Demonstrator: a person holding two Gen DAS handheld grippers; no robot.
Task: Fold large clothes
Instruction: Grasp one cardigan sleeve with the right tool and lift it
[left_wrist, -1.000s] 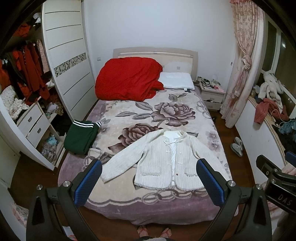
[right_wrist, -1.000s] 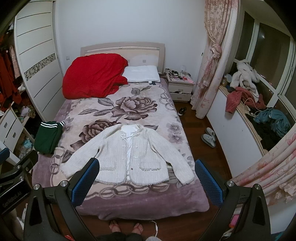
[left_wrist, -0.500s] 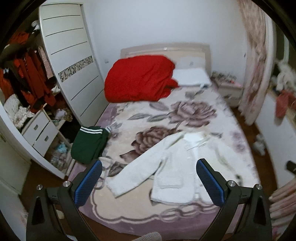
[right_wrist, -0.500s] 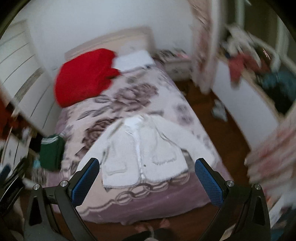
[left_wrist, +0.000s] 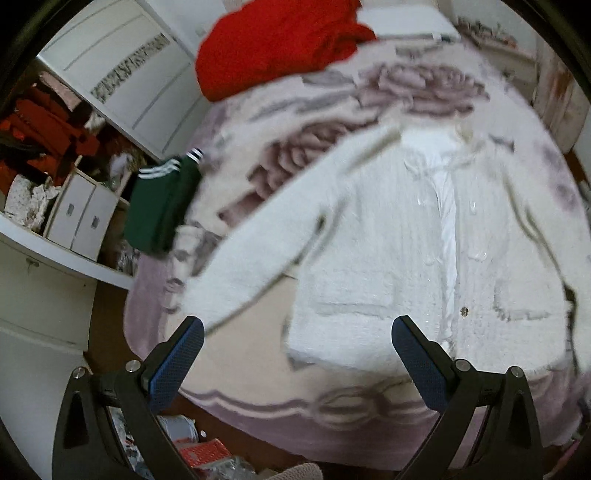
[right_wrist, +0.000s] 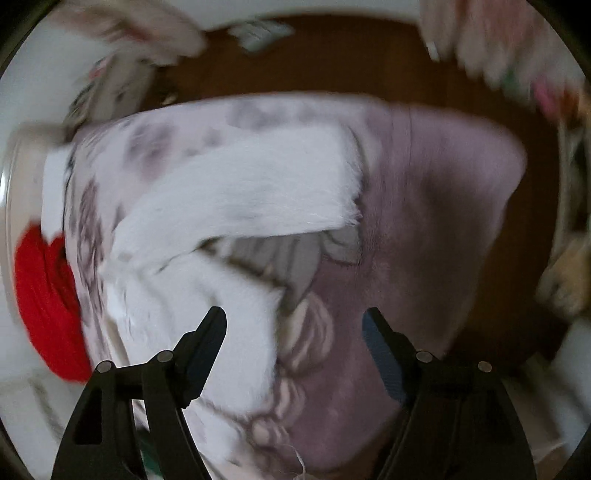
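Observation:
A white fuzzy cardigan (left_wrist: 388, 236) lies spread flat, front up, on the floral blanket of the bed (left_wrist: 236, 354). My left gripper (left_wrist: 295, 332) is open and empty, low over the blanket just below the cardigan's left hem and left sleeve (left_wrist: 243, 269). In the right wrist view, which is blurred and rotated, the cardigan's right sleeve (right_wrist: 251, 192) stretches across the blanket (right_wrist: 424, 229). My right gripper (right_wrist: 293, 319) is open and empty, above the gap between that sleeve and the cardigan body (right_wrist: 207, 295).
A folded green garment (left_wrist: 159, 206) lies at the bed's left edge. A red quilt (left_wrist: 277, 40) is heaped at the head of the bed. A wardrobe with drawers (left_wrist: 81, 218) stands left. Brown floor (right_wrist: 332, 55) surrounds the bed.
Both grippers have dropped down close to the bed. The left now sits by the cardigan's left hem. The right has swung and turned toward the right sleeve. Both stayed open.

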